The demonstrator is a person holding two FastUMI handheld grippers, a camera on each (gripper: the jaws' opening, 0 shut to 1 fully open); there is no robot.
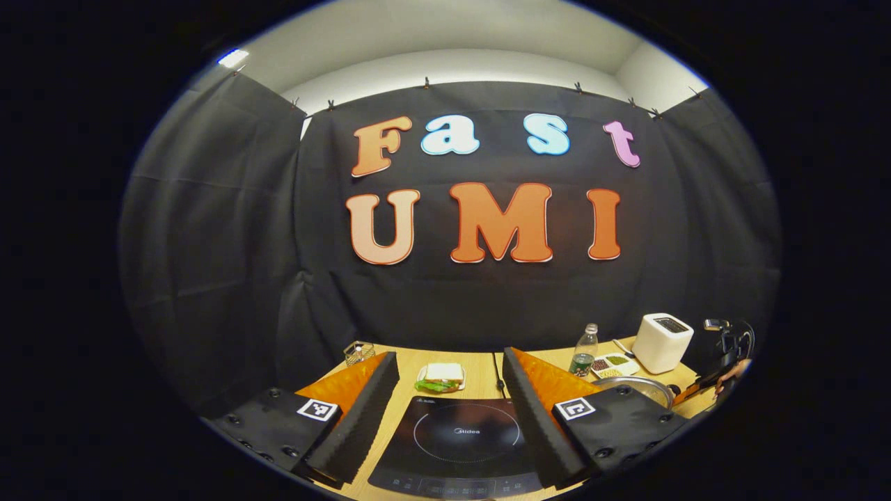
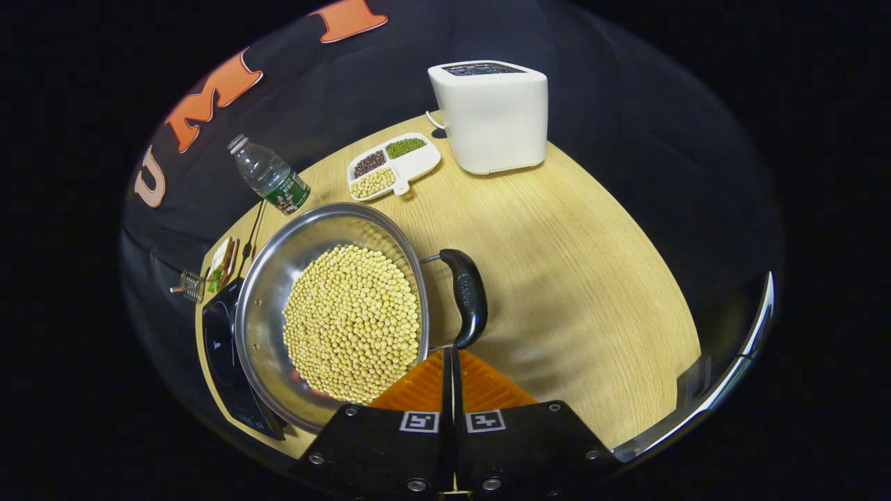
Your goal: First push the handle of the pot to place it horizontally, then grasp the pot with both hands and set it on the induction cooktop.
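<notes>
Wooden worktop [image 2: 571,264] carries everything. Largest on it: the steel pot [image 2: 278,278], full of yellow beans [image 2: 351,323], sitting near the worktop's front, its rim overlapping the edge of the black induction cooktop [image 1: 456,445] in the right gripper view. The pot's black handle [image 2: 468,296] sticks out on the side away from the cooktop, just ahead of the right gripper [image 2: 451,372] — whether the tips touch it, can't tell. Right jaws are clenched together, nothing between them.

In the left gripper view the left gripper [image 1: 451,410] hovers over the cooktop, jaws released and wide apart, the cooktop's ring between them; the pot's rim [image 1: 637,390] peeks past the right-hand finger.

White toaster [image 2: 491,115] stands at the back of the worktop, well apart from the pot. Clear water bottle [image 2: 270,177] stands behind the pot — beside it a white divided tray [image 2: 393,165] with dark, green and yellow beans. A sandwich on a plate [image 1: 442,378] lies behind the cooktop, a small wire basket [image 1: 358,351] at the far left corner.
</notes>
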